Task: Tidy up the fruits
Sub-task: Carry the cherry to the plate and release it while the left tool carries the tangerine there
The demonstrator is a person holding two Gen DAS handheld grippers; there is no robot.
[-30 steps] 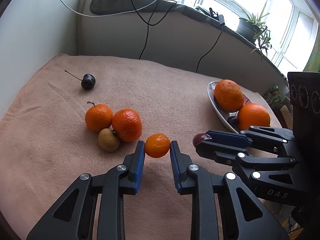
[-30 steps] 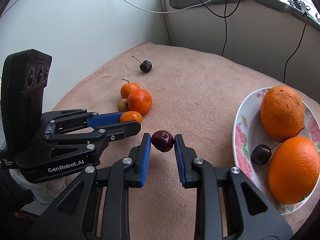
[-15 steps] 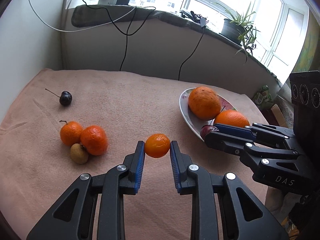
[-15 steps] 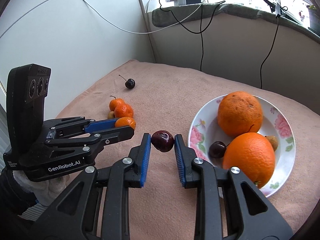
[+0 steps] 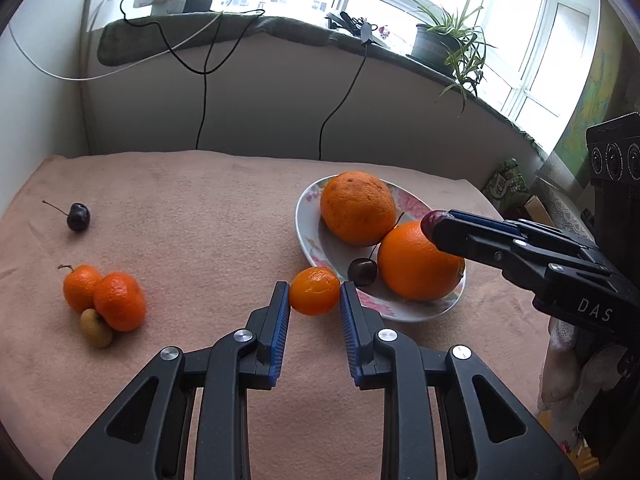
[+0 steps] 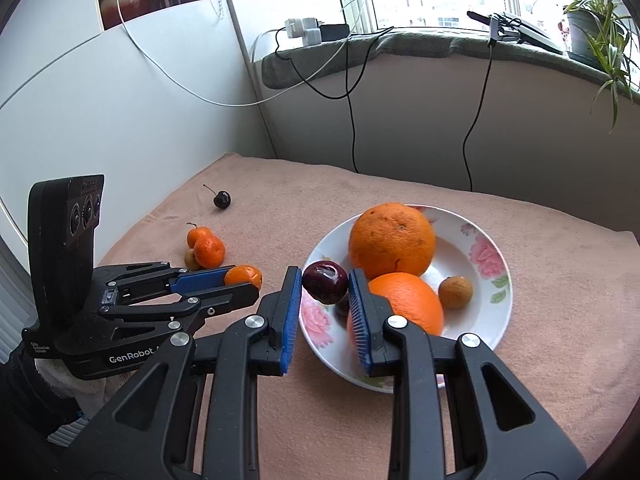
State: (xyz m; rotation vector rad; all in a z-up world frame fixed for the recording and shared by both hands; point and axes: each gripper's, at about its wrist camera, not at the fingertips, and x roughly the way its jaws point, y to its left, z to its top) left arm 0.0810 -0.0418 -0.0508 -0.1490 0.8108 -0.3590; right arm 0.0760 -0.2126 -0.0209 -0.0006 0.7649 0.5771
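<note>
My left gripper [image 5: 314, 300] is shut on a small tangerine [image 5: 314, 291], held just left of the flowered plate [image 5: 400, 312]. My right gripper [image 6: 324, 294] is shut on a dark cherry [image 6: 325, 282] above the plate's [image 6: 480, 256] near-left part. On the plate lie two big oranges [image 6: 391, 240] [image 6: 408, 300], a small brown fruit [image 6: 455, 291] and a stemmed cherry [image 5: 362, 271]. On the cloth at the left sit two tangerines [image 5: 119, 301] [image 5: 80, 287], a brown fruit [image 5: 95, 323] and a stemmed cherry [image 5: 78, 217].
A pink cloth [image 5: 192, 216] covers the table, with white walls at the left and back. Cables [image 5: 204, 92] hang from the window sill, where a potted plant [image 5: 440, 44] stands. Bags [image 5: 506, 188] lie beyond the table's right edge.
Both grippers have carried their fruits to the right and upward, toward the plate. The cherry now hangs over the plate, and the loose fruits have dropped back to the left.
</note>
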